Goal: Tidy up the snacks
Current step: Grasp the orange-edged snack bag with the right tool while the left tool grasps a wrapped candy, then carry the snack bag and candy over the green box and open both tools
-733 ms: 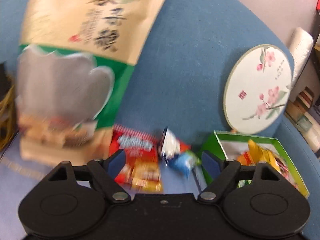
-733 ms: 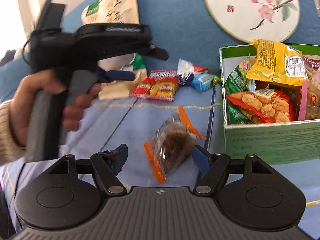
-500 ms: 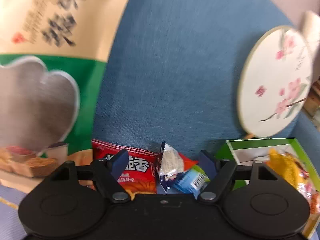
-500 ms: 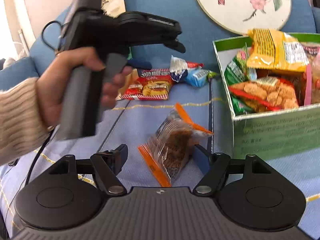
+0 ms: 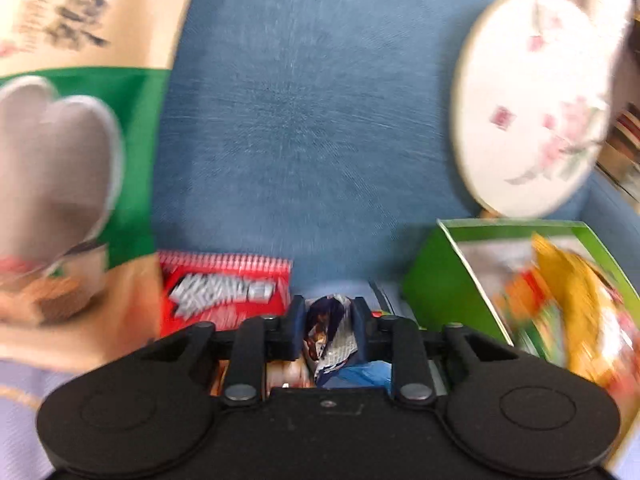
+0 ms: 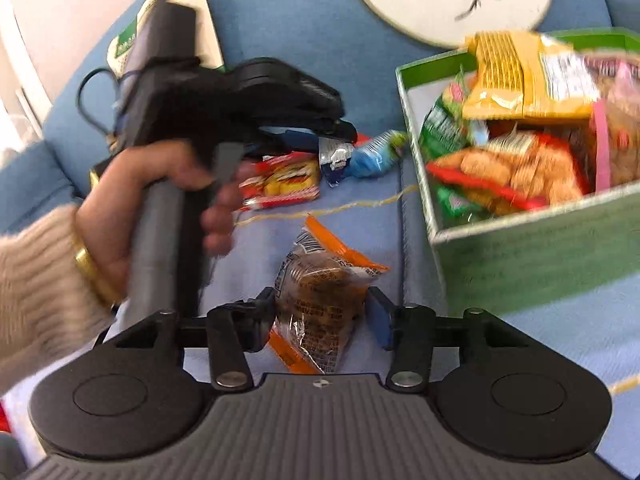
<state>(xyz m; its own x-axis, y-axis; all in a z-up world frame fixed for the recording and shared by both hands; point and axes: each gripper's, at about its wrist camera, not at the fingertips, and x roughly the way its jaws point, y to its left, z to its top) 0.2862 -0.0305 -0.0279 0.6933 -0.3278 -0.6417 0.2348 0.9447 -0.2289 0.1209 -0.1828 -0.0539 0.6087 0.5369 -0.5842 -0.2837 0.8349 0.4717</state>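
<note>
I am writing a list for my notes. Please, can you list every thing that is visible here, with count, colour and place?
green box: one, green, at right on the seat, full of snack packets
yellow packet: one, yellow, on top in the box
clear cake packet: one, orange ends, between the right tongs
small white-blue packet: one, between the left tongs
red packet: one, red, left of it
large bag: one, beige and green, leaning on the backrest
round fan: one, white with pink flowers, behind the box
sofa: one, blue
left tongs: closing on the small packet
right tongs: closing, not yet pressing
hand: one, cream sleeve, gold bangle
</note>
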